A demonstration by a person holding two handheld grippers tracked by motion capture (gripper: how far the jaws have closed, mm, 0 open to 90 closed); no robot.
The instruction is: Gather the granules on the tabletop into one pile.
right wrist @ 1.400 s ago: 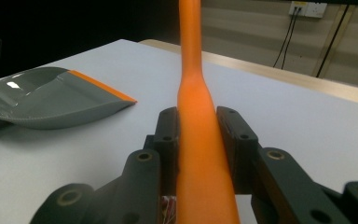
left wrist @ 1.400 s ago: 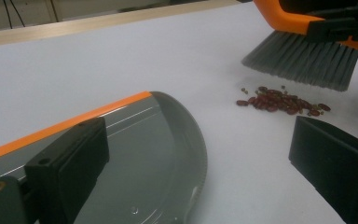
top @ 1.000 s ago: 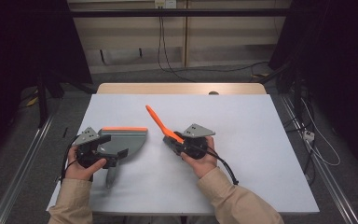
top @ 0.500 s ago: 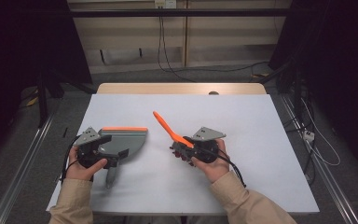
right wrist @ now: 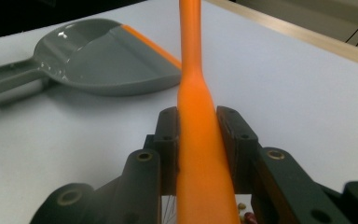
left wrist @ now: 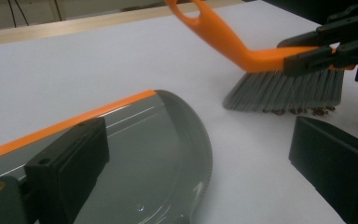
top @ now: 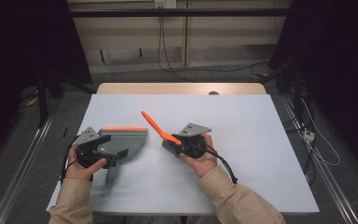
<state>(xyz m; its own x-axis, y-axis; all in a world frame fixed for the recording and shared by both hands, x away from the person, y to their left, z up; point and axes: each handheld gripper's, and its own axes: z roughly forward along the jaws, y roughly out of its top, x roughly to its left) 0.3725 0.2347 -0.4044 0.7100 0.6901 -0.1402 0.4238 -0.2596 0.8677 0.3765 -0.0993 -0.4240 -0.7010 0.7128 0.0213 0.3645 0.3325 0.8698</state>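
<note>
- Right gripper (right wrist: 198,140): jaws closed tight on the flat orange back of the brush (top: 157,129), one pad on each side; nothing slack in the right gripper view.
- Left gripper (top: 103,148): in the left gripper view its jaws stand well apart. One pad sits over the dustpan (left wrist: 135,154), the other out over the bare table (top: 242,121). I cannot tell whether it clamps the pan's handle lower down.
- Brush: near table centre, handle pointing to about 10 o'clock from the right hand (top: 199,156) in the high view. Bristles (left wrist: 284,91) face down, touching or just above the tabletop.
- Debris (left wrist: 303,111): a few small reddish bits lie at the bristle tips.
- Dustpan: at 9 o'clock of the brush, near but apart. It lies flat, with its orange lip (top: 124,129) along the far edge.
- Handling, judged: brush light; handle stiff, smooth plastic that may twist in the pads, so the present hold on the broad back suits it. Bristles soft and yielding.
- Pan, judged: light, thin-walled, likely to skid when swept against. Hold its stem firmly.
</note>
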